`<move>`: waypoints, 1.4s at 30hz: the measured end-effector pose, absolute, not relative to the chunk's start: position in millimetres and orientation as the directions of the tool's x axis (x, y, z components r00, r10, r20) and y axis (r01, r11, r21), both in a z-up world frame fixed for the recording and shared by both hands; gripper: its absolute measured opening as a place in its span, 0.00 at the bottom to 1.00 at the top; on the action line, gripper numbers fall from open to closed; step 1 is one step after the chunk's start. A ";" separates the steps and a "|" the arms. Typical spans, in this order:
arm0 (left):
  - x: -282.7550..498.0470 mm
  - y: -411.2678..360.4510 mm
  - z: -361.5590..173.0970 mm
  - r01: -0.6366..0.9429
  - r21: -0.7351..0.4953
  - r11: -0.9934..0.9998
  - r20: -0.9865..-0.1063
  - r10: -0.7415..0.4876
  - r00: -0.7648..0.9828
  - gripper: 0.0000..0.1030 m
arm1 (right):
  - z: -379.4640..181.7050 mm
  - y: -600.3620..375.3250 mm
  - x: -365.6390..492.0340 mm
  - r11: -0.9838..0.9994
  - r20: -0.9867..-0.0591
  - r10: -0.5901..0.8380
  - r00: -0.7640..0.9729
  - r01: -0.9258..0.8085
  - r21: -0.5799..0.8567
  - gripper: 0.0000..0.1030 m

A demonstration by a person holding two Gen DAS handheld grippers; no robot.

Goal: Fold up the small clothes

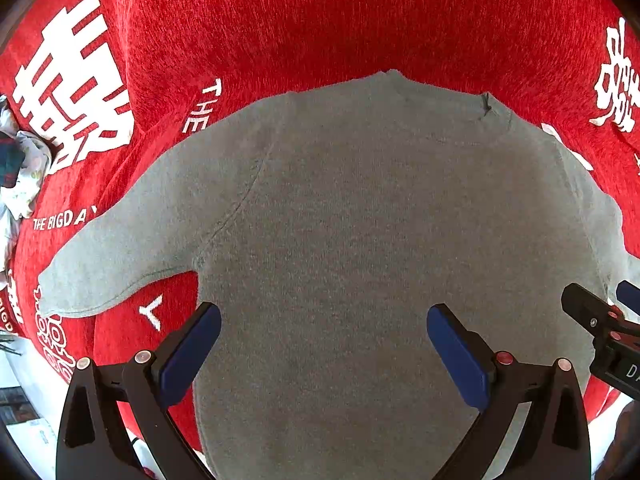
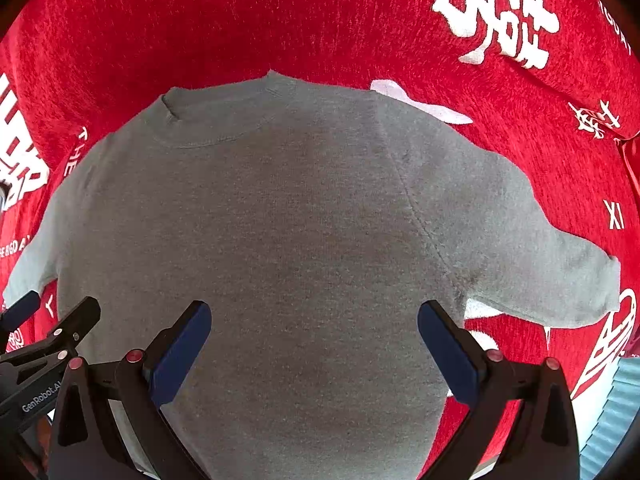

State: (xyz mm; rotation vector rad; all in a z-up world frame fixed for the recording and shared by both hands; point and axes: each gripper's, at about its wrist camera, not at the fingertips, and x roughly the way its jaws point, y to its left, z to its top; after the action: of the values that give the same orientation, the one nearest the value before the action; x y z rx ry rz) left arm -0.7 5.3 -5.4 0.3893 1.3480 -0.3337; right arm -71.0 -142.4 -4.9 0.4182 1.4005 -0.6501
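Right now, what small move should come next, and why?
Probably lower the open left tool and close it on the left sleeve of the flat grey knit T-shirt: the shirt lies spread and unfolded on the red printed cloth.

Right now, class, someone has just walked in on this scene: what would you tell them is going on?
A person is working with two handheld grippers over a small grey T-shirt laid flat on a red cloth printed with white lettering. The left gripper and the right gripper both hover above the lower body of the shirt with jaws wide open, holding nothing. Both short sleeves are spread out to the sides and the collar points away, so no fold has been made yet.
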 end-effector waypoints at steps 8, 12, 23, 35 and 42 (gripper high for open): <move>0.0 3.1 -4.2 0.451 0.077 0.889 -0.982 -0.012 0.191 1.00 | -5.8 -142.8 -69.9 0.759 -0.984 -0.172 0.038 0.642 -0.108 1.00; -0.1 2.4 -4.1 0.452 0.074 0.889 -0.982 -0.015 0.189 1.00 | -5.9 -142.5 -70.3 0.760 -0.984 -0.172 0.038 0.641 -0.108 1.00; 0.5 1.9 -2.9 0.451 0.074 0.890 -0.983 -0.011 0.184 1.00 | -7.3 -142.6 -69.7 0.765 -0.984 -0.174 0.037 0.635 -0.111 1.00; -3.4 3.1 -5.2 0.451 0.083 0.889 -0.983 0.000 0.181 1.00 | -5.8 -144.2 -71.8 0.768 -0.984 -0.177 0.032 0.630 -0.118 1.00; -5.4 4.2 -6.2 0.458 0.079 0.886 -0.985 -0.001 0.171 1.00 | -4.9 -143.7 -72.2 0.771 -0.983 -0.180 0.031 0.626 -0.122 1.00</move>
State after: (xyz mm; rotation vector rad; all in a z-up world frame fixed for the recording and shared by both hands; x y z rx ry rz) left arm -5.4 4.2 -6.2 0.4006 1.3693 -0.3378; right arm -72.2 -143.7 -4.9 0.3923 1.4124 -0.6456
